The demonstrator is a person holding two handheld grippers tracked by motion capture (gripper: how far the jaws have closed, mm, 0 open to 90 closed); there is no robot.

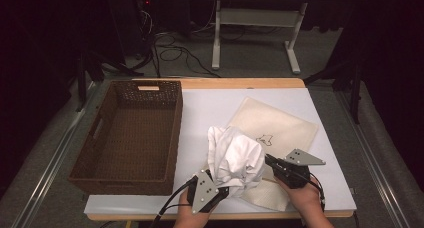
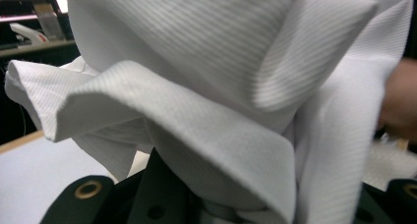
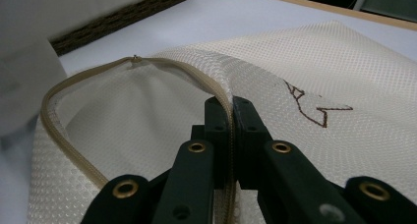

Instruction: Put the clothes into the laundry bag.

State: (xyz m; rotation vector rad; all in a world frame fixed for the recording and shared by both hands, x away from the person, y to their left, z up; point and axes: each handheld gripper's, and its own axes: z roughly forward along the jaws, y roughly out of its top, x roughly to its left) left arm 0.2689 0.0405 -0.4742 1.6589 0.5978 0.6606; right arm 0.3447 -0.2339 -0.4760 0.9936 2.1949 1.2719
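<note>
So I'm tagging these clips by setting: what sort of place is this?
Probably a lab or recording workspace, not a home: a work table under a white sheet, loose cables on grey carpet, and another bench's metal legs behind in a dark room.

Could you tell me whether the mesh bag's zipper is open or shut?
Open: the right gripper pinches the mesh bag's zippered edge, lifting a gaping mouth.

A brown wicker basket point(image 1: 131, 133) sits at the left of the white table point(image 1: 200, 113).
</note>
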